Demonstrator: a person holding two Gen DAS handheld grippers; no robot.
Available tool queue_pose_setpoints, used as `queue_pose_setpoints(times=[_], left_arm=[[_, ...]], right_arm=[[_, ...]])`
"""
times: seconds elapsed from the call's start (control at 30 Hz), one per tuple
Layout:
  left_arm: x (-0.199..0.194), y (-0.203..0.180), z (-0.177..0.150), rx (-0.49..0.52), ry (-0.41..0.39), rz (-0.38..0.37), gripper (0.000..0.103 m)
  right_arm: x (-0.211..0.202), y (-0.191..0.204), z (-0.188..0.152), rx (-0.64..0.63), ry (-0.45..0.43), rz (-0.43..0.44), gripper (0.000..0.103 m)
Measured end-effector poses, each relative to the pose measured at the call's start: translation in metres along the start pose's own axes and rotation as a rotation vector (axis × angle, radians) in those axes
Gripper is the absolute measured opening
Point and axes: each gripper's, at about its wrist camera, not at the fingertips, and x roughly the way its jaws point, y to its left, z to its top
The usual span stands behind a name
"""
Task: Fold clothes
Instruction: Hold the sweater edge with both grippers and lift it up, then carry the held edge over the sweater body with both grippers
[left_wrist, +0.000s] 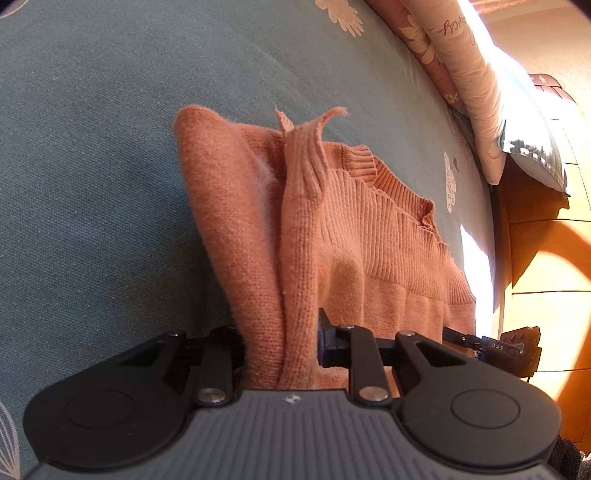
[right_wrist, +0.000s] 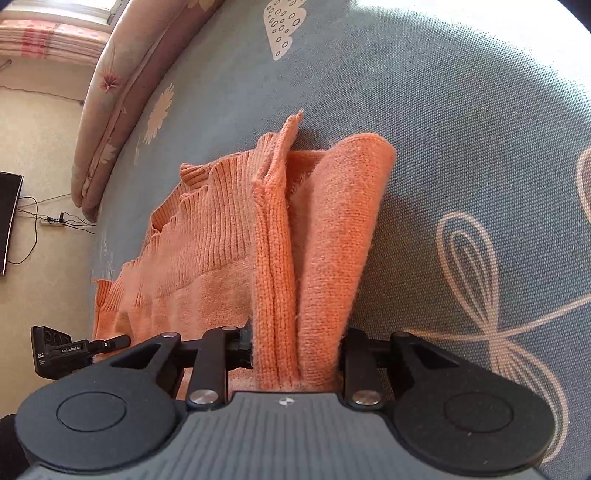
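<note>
Knitwear fills both wrist views: an orange ribbed-knit sweater (left_wrist: 369, 229) lies partly spread on a blue-grey woven bed cover with pale flower and bow prints (left_wrist: 92, 166), and each gripper has a bunched fold of it between its fingers. The left gripper (left_wrist: 280, 350) is clamped narrow on a thick double layer of the knit, which rises from between its fingers and ends in a ribbed cuff-like tip pointing away from the camera. The right gripper (right_wrist: 295, 350) has its fingers narrowed in the same way on another gathered fold of the sweater (right_wrist: 229, 229), pressed in from both sides. In each view the other gripper's black body shows at the sweater's near edge, so the two grips look to be on opposite ends of the same edge. That placement suits a fold: with both ends pinched, the edge can be lifted evenly and carried over the flat part. The rest of the garment, with its ribbed hem or collar bands, rests on the cover ahead of the fingers and between the two grippers. A pink floral quilt roll (left_wrist: 472, 74) lies along the far edge of the bed, well apart from the sweater. How far along the folding stands cannot be judged beyond this one gathered edge.
</note>
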Motion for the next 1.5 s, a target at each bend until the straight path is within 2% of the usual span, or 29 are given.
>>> queue_pose_setpoints(times=[0.13,0.33,0.53,0.63,1.07,1.33,1.5], left_arm=[[0.002,0.0,0.0,-0.009,0.0,0.001,0.022],[0.002,0.002,-0.001,-0.018,-0.003,0.012,0.022],[-0.005,-0.009,-0.005,0.002,-0.027,0.013,0.022],[-0.011,-0.017,-0.009,0.007,-0.039,-0.002,0.022],[-0.027,-0.074,-0.015,0.084,-0.033,-0.113,0.02],[-0.034,-0.087,-0.02,0.048,-0.038,-0.216,0.019],[-0.041,-0.101,-0.029,0.069,-0.037,-0.275,0.019]], right_arm=[[-0.001,-0.003,-0.004,0.006,-0.027,0.017,0.032],[0.0,0.008,-0.011,-0.087,-0.057,0.007,0.039],[0.003,0.028,-0.007,-0.167,-0.012,-0.089,0.032],[-0.001,0.03,-0.007,-0.162,-0.008,-0.09,0.026],[-0.035,0.071,-0.018,-0.174,-0.008,0.066,0.023],[-0.048,0.084,-0.025,-0.116,-0.015,0.216,0.022],[-0.056,0.102,-0.033,-0.133,-0.006,0.262,0.022]])
